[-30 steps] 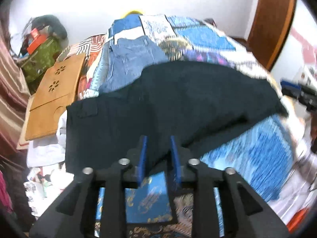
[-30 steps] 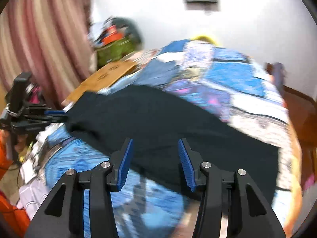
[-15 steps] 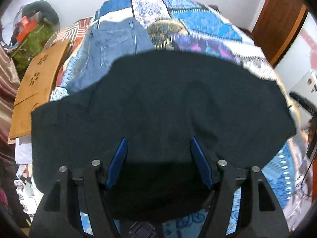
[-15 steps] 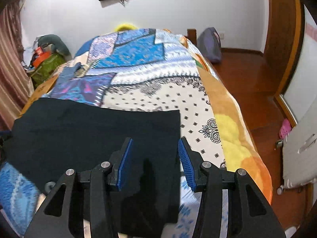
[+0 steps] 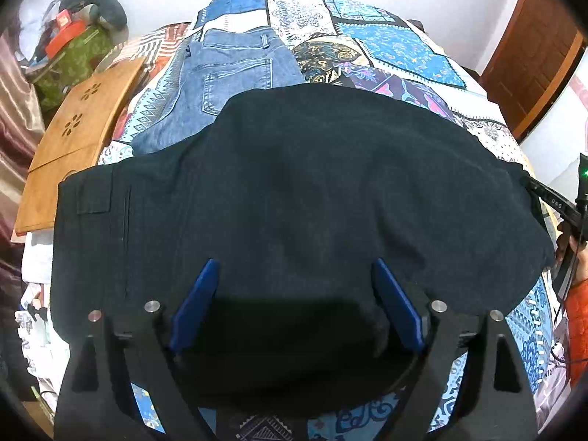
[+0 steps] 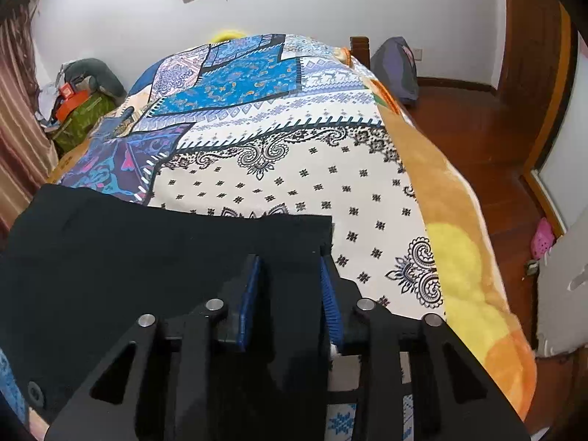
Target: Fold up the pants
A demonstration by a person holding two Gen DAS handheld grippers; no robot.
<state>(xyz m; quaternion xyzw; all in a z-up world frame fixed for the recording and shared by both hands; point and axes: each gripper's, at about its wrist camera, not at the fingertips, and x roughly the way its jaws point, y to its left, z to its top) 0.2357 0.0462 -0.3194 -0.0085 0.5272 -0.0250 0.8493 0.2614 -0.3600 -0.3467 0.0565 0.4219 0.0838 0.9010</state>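
The black pants (image 5: 294, 191) lie spread flat across the patterned bedspread (image 5: 386, 44), waistband to the left. My left gripper (image 5: 294, 275) is wide open just above the pants' near edge and holds nothing. In the right wrist view the pants (image 6: 147, 250) fill the lower left, and their far right corner (image 6: 323, 224) lies just ahead of my right gripper (image 6: 288, 272). Its jaws stand narrowly apart with black cloth between them; a grip cannot be told. The right gripper's body also shows in the left wrist view (image 5: 566, 205) at the pants' right end.
Folded blue jeans (image 5: 228, 77) lie behind the black pants. A wooden lap desk (image 5: 73, 128) sits at the bed's left side, with green bags (image 5: 73, 55) beyond. The bed's orange edge (image 6: 459, 220) drops to a wooden floor (image 6: 477, 125). A backpack (image 6: 397, 66) leans by the wall.
My left gripper opened from nearly shut to wide open over the pants. My right gripper swung to the pants' right corner and its jaws narrowed around the cloth.
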